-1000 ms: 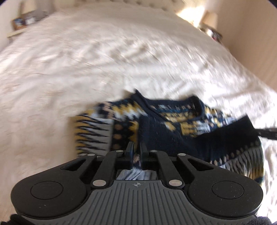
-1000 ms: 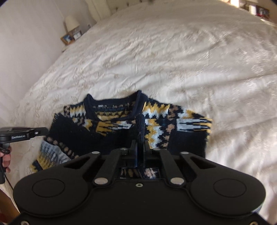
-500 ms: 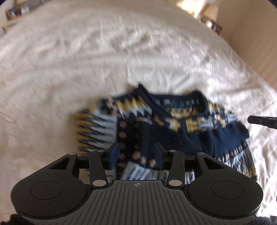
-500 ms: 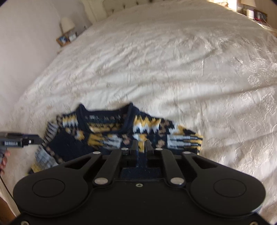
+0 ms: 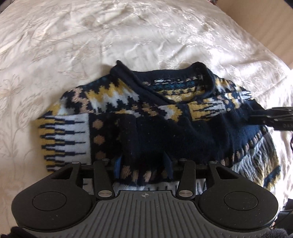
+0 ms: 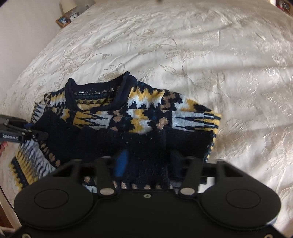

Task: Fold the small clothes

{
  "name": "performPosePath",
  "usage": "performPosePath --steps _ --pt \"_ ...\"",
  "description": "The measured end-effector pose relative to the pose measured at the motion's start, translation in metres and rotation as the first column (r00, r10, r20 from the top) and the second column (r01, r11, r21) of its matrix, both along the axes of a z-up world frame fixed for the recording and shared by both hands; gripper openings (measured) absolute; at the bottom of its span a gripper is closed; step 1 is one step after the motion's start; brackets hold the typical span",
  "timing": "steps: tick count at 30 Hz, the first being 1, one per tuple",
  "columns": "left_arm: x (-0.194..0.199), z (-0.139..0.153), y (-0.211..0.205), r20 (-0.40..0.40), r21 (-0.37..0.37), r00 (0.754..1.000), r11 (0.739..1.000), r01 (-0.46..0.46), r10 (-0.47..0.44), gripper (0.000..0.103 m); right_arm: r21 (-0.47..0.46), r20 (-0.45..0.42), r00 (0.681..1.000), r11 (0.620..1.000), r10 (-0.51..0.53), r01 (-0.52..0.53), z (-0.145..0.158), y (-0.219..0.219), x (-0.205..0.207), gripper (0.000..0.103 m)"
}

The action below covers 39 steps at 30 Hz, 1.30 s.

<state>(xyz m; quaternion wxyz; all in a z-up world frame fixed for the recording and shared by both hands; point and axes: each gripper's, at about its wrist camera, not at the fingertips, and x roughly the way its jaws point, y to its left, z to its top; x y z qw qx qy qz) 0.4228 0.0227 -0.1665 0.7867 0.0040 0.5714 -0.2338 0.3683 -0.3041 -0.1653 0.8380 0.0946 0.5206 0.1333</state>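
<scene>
A small navy sweater (image 5: 164,128) with yellow, white and tan patterns lies folded on the white bedspread (image 5: 91,36), collar away from me and both sleeves laid across its front. My left gripper (image 5: 143,164) hovers low over its near edge, open, with a navy fold between the fingers but not pinched. My right gripper (image 6: 148,163) is over the same near edge, its jaws opening, with loose navy cloth (image 6: 146,155) between them. Each gripper shows in the other's view, the right gripper (image 5: 256,114) at the sweater's right side and the left gripper (image 6: 44,136) at its left side.
The embroidered bedspread (image 6: 201,55) spreads wide beyond the sweater. A bedside table with a picture frame (image 6: 63,20) and a lamp (image 6: 68,4) stands at the far left corner. A beige wall (image 5: 265,27) runs along the bed's right side.
Both grippers went from shut on navy cloth to open and let it go. Both sank closer to the sweater, whose folded parts now lie flat on it.
</scene>
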Motion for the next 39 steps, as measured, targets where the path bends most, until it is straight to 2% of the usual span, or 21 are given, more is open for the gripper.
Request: performPosePath --steps 1,3,7,13,16,19,23,25,26,28,32,34,37,39 --pt "-0.001 0.001 0.000 0.012 -0.003 1.000 1.000 -0.007 0.007 0.028 0.001 -0.010 1.000 1.000 -0.014 0.014 0.001 0.000 0.001 0.019" --pt "-0.003 0.004 0.001 0.030 -0.004 0.998 0.999 -0.047 0.047 0.007 0.022 -0.005 1.000 1.000 -0.016 0.016 0.006 0.001 -0.001 0.017" --pt "-0.021 0.023 0.006 0.097 -0.013 0.988 0.993 -0.121 0.122 0.006 0.004 0.062 0.998 1.000 0.023 -0.023 0.029 0.012 -0.017 0.016" --pt "-0.047 0.075 0.015 0.230 -0.038 0.955 0.982 -0.184 0.187 0.006 -0.004 0.173 0.985 1.000 0.011 -0.010 0.077 0.015 -0.032 0.016" --pt "-0.036 0.094 0.024 0.287 -0.061 0.930 0.973 -0.224 0.232 0.006 -0.003 0.217 0.976 1.000 -0.017 0.018 0.093 0.012 -0.017 0.016" --pt "-0.011 0.097 0.030 0.305 -0.075 0.913 0.962 -0.263 0.273 0.006 0.011 0.218 0.975 0.999 -0.042 0.040 0.090 0.009 0.012 0.016" --pt "0.028 0.075 0.025 0.265 -0.043 0.931 0.967 -0.250 0.252 0.007 -0.014 0.169 0.985 1.000 -0.022 0.025 0.059 0.015 0.052 0.017" --pt "0.038 0.065 0.024 0.227 -0.022 0.940 0.966 -0.257 0.255 0.009 -0.070 0.118 0.993 0.997 -0.011 0.019 0.038 0.019 0.068 0.025" --pt "0.037 0.061 0.025 0.209 -0.017 0.944 0.966 -0.259 0.257 0.011 -0.106 0.111 0.994 0.994 -0.012 0.023 0.031 0.020 0.069 0.026" --pt "0.034 0.054 0.026 0.173 -0.013 0.951 0.966 -0.257 0.255 0.031 -0.145 0.115 0.993 0.989 -0.024 0.040 0.026 0.019 0.068 0.026" --pt "0.018 0.045 0.027 0.108 -0.052 0.954 0.960 -0.275 0.279 0.037 -0.105 0.109 0.993 0.993 -0.043 0.055 0.030 0.013 0.052 0.026" --pt "0.012 0.038 0.027 0.062 -0.067 0.958 0.959 -0.276 0.280 0.045 -0.098 0.100 0.994 0.994 -0.043 0.053 0.030 0.013 0.043 0.026" --pt "0.010 0.025 0.026 0.014 -0.039 0.962 0.961 -0.274 0.274 0.045 -0.064 0.078 0.995 0.996 -0.059 0.064 0.029 0.012 0.028 0.032" --pt "0.012 0.018 0.025 -0.003 -0.031 0.961 0.960 -0.278 0.278 0.045 -0.051 0.069 0.995 0.996 -0.072 0.076 0.029 0.013 0.018 0.032"
